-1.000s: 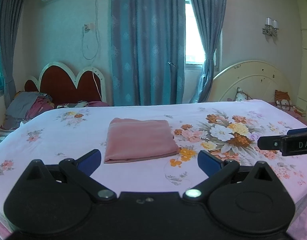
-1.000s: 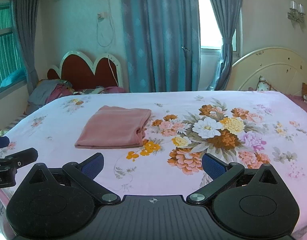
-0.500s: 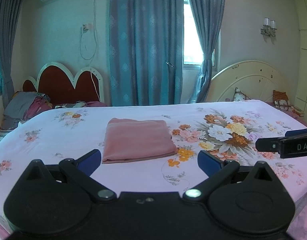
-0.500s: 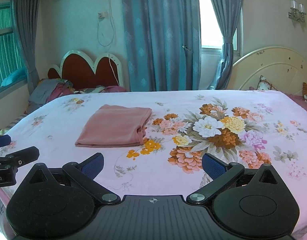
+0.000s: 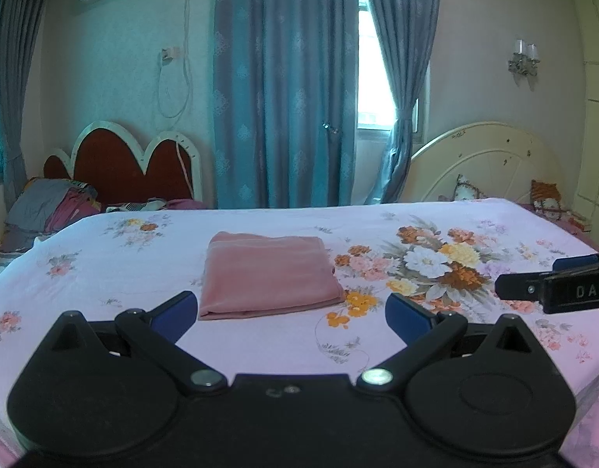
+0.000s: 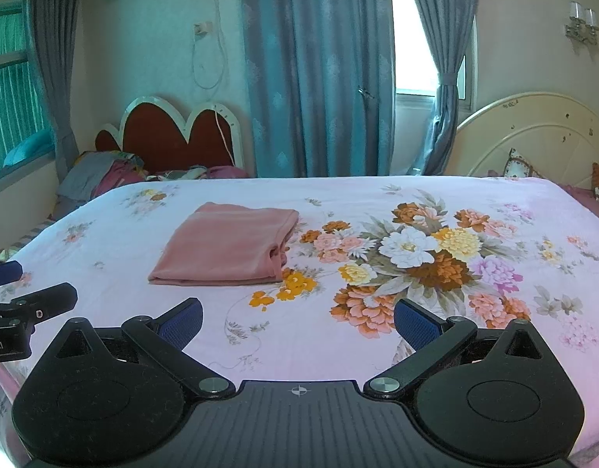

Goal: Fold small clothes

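Floral bedsheet (image 5: 104, 273) covers the bed, bearing a pink garment (image 5: 268, 275) folded flat left of the central flower print, while left gripper (image 5: 291, 314) and right gripper (image 6: 297, 321) hang over the near edge, jaws spread wide, holding nothing, clear of the garment.

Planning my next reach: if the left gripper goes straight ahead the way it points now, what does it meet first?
Probably the folded pink cloth lying on the bed sheet: it sits just beyond the open left gripper, roughly centred between its fingers. Height above the sheet is unclear.
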Motion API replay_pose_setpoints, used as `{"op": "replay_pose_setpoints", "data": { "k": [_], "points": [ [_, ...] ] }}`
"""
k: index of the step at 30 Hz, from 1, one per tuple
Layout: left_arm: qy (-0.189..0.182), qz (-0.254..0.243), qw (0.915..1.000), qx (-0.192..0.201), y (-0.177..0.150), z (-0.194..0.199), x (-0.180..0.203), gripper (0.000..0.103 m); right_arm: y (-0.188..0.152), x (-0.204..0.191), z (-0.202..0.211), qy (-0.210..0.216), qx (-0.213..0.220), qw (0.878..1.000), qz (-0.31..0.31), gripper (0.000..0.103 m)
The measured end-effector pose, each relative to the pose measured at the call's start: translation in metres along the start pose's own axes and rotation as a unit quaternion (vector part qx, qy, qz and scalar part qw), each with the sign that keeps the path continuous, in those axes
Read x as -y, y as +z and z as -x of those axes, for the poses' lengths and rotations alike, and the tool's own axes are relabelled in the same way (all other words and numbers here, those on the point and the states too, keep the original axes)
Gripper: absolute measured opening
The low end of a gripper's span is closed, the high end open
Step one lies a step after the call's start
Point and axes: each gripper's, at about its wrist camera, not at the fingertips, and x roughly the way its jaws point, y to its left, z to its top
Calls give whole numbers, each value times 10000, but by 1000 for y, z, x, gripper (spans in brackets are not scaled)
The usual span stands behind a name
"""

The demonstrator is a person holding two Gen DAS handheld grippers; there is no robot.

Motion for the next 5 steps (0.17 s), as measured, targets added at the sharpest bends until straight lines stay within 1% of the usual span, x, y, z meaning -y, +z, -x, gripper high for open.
{"op": "replay_pose_setpoints", "data": {
  "k": [3,5],
  "points": [
    [95,115,9999,38,0,0,-1,102,0,-1,0,2,-2,10000,-7,103],
    [66,192,9998,47,-1,1,-2,102,0,-1,0,1,0,10000,-4,103]
  ]
}}
